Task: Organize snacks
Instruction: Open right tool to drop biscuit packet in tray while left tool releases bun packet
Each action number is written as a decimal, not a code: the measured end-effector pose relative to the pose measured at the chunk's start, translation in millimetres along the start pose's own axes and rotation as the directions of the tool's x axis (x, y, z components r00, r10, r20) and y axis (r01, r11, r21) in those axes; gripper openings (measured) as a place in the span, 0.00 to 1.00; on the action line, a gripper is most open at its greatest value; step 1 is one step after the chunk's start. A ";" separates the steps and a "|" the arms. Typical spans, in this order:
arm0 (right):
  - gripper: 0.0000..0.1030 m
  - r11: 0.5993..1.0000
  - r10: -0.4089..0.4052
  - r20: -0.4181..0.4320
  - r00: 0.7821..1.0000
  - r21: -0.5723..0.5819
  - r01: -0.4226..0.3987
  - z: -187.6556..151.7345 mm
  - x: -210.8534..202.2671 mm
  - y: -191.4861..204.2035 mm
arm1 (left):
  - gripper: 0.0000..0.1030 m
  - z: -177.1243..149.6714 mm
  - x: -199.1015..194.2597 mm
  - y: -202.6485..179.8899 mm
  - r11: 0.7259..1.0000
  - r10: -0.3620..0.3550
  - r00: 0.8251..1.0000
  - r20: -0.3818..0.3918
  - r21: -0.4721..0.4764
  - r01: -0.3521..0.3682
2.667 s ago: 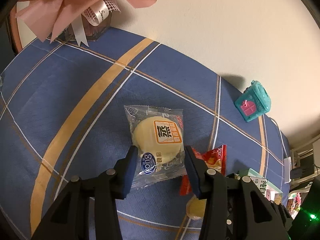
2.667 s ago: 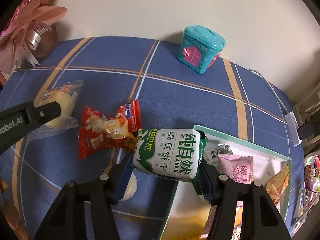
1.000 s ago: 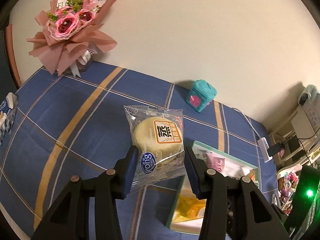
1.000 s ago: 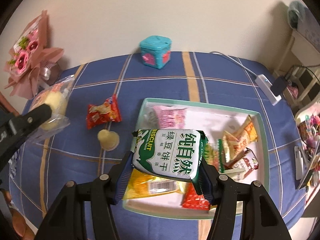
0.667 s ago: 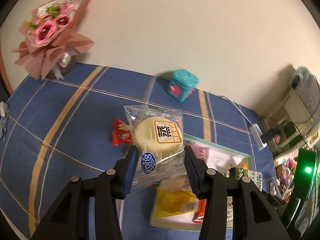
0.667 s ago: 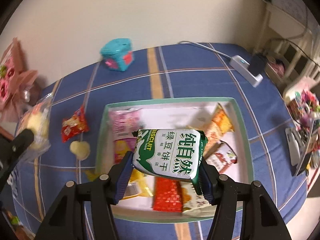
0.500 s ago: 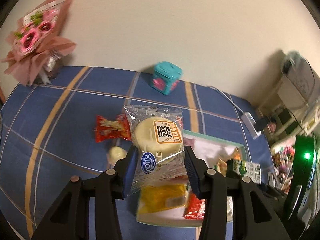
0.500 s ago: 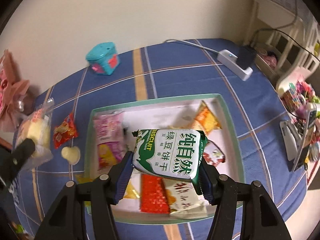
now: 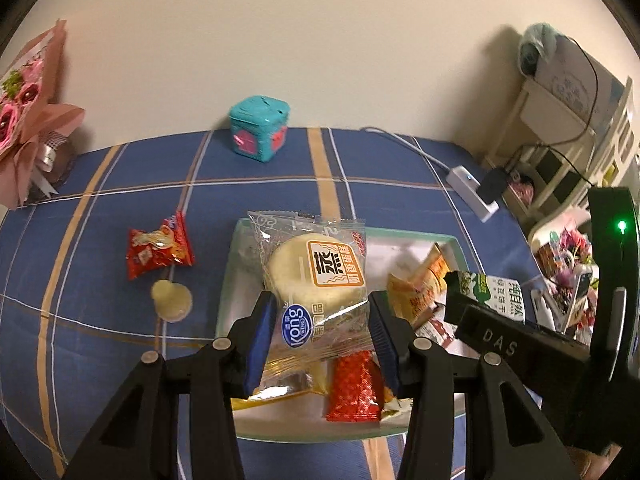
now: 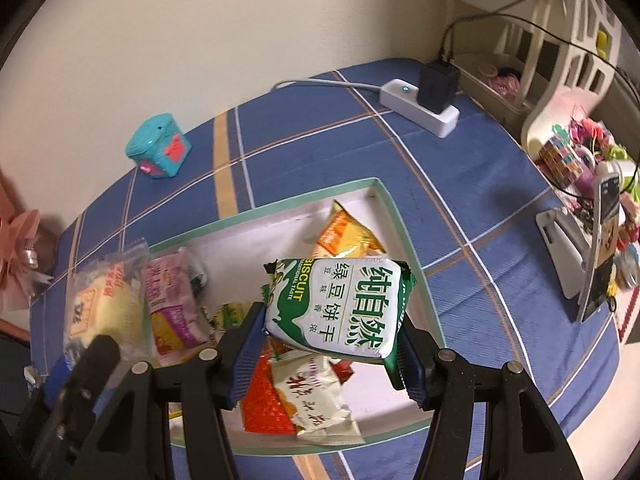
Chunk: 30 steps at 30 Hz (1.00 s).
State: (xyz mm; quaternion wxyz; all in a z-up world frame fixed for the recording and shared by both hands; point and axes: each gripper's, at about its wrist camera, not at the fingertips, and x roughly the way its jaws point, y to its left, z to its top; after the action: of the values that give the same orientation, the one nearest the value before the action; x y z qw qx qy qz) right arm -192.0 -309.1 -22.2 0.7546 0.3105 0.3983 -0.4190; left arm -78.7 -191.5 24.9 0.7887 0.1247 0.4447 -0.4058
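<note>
Mostly done: several packs already in the tray (image 10: 396, 216), left gripper (image 9: 322, 326) pinching the bun pack (image 9: 316, 276) and right gripper (image 10: 328, 354) pinching the biscuit pack (image 10: 340, 308) above it, unreleased; red packet (image 9: 158, 250) & jelly cup (image 9: 172, 300) left on the cloth nr tray's left edge.

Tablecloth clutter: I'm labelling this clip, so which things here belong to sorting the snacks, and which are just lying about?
Part of the job:
- bun packet, in the left hand-held gripper
- biscuit packet, in the right hand-held gripper
- tray with snacks in it
- red snack packet and jelly cup, outside the tray

Lying about:
- teal toy house
- bouquet
- power strip
</note>
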 end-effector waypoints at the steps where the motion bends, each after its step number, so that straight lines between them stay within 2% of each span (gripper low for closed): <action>1: 0.61 1.000 0.000 -0.002 1.000 0.005 0.000 0.3 1.0 -2.0 | 0.47 -1.1 1.7 -3.0 1.000 -0.003 1.000 -0.006 0.007 0.003; 12: 0.62 1.000 0.022 -0.027 0.999 0.018 -0.022 0.3 9.9 -8.7 | 0.47 -7.9 21.3 -17.3 0.998 0.026 0.999 -0.044 0.054 -0.023; 23: 0.62 0.999 0.030 -0.048 0.998 0.017 -0.029 -0.6 15.9 -9.0 | 0.47 -14.1 37.2 -16.7 0.999 0.021 0.996 -0.089 0.042 -0.018; 25: 0.62 0.999 0.030 -0.051 0.998 0.019 -0.029 -0.9 16.7 -9.0 | 0.50 -13.7 37.2 -17.6 0.999 0.023 0.996 -0.090 0.043 -0.019; 27: 0.62 0.999 0.028 -0.056 0.998 0.021 -0.027 -1.3 18.1 -9.5 | 0.62 -13.2 36.4 -17.3 0.999 0.024 0.996 -0.088 0.039 -0.020; 30: 0.62 0.999 0.029 -0.061 0.998 0.025 -0.027 -1.8 19.5 -10.0 | 0.62 -12.5 34.6 -16.5 0.999 0.019 0.996 -0.091 0.032 -0.016</action>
State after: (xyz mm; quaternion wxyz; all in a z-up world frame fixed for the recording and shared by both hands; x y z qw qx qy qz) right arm -195.0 -319.8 -41.2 0.7440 0.3377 0.4118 -0.4035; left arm -89.1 -213.4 -7.4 0.7690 0.1592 0.4728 -0.3995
